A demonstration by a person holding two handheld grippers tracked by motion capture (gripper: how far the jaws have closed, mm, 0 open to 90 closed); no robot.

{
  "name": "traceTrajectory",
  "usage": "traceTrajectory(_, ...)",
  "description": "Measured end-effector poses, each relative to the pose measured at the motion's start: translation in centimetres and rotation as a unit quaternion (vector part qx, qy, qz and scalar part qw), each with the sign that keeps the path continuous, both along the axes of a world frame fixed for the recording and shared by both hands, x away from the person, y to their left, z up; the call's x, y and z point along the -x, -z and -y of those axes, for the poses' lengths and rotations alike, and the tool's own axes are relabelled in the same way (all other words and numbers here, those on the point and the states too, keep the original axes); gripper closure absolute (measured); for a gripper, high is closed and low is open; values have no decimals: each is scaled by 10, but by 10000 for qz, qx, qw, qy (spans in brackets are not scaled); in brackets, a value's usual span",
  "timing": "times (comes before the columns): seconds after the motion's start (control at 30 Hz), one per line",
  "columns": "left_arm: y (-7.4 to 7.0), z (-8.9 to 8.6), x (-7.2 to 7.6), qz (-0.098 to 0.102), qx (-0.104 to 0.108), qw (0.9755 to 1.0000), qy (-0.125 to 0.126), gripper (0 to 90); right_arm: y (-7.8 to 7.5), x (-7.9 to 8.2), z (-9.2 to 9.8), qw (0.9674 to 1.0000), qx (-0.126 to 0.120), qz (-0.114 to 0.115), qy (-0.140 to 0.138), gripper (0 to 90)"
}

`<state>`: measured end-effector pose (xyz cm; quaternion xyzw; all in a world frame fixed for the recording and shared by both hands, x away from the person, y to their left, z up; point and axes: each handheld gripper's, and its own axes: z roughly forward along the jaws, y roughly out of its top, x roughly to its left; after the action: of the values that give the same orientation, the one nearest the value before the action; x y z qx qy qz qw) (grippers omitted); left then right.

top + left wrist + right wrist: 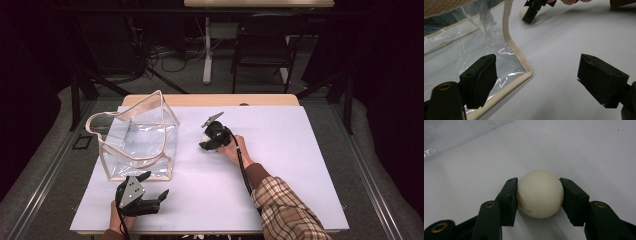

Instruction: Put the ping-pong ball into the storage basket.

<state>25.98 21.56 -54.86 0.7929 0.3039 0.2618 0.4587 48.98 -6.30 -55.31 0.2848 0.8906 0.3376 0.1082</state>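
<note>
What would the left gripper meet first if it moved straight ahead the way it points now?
Probably the clear bag's cream-trimmed corner, which lies just ahead between the open left gripper's jaws, nearer one jaw. Depth is hard to judge; bare table lies beside it.

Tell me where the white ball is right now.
The white ball sits on the table's white sheet, clamped in the right gripper, just right of the clear bag in the high view.

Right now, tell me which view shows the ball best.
The right gripper view: the cream ball sits large and sharp between the fingers. The high view catches a white speck by the right gripper; the left gripper view shows it partly, far off.
</note>
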Motion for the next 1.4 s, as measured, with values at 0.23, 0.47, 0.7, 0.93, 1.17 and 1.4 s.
traceTrajectory(0.23,0,0,0,-5,11,10000,-8,161,-4,1,2,10000,-15,64,19,502)
traceTrajectory(0.47,0,0,0,-2,-7,10000,3,161,-12,3,7,9999,-58,128,23,502)
traceTrajectory(0.7,0,0,0,3,-6,10000,-3,161,-20,5,11,9998,-77,167,35,502)
traceTrajectory(0.93,0,0,0,-2,-2,10000,-14,161,-29,9,13,9995,-57,301,-36,503)
traceTrajectory(1.17,0,0,0,7,-11,10000,-10,161,-37,13,13,9993,7,362,-60,503)
traceTrajectory(1.4,0,0,0,11,-10,10000,-17,161,-45,16,14,9992,-12,389,-98,503)
